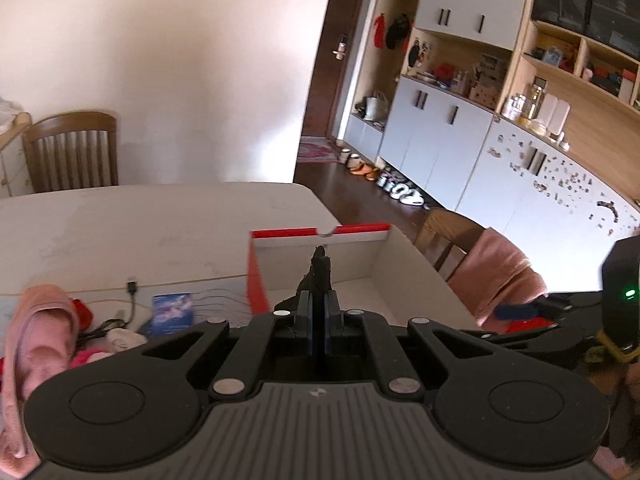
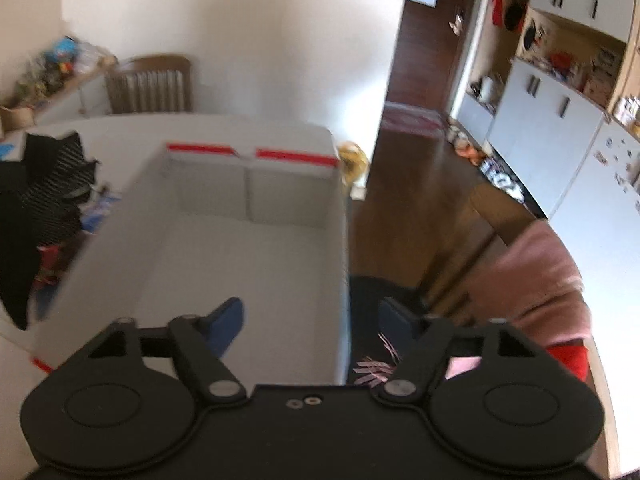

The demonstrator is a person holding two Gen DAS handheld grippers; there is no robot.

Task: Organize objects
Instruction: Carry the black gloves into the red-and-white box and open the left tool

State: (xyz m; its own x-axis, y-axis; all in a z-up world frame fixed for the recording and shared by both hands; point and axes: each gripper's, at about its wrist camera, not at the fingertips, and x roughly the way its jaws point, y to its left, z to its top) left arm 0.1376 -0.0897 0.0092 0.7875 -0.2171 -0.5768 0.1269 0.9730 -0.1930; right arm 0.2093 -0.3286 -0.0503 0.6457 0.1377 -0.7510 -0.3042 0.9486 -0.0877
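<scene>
So L gripper has jaws pinched on a black cloth, limp knit-looking fabric, held above the box prob for a drop inside. Box = white card w/ red rim, open top, sits on the table far-right; looks empty. R gripper has jaws spread wide, holding nothing, straddling box's right wall. Pile of pink/red soft stuff near-left of box, still unsorted.

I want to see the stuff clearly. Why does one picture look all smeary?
Right wrist view: motion blur smears the box and the black cloth. Left wrist view: sharper, though the wall is washed out by bright light, and the fisheye bends the cabinets.
</scene>
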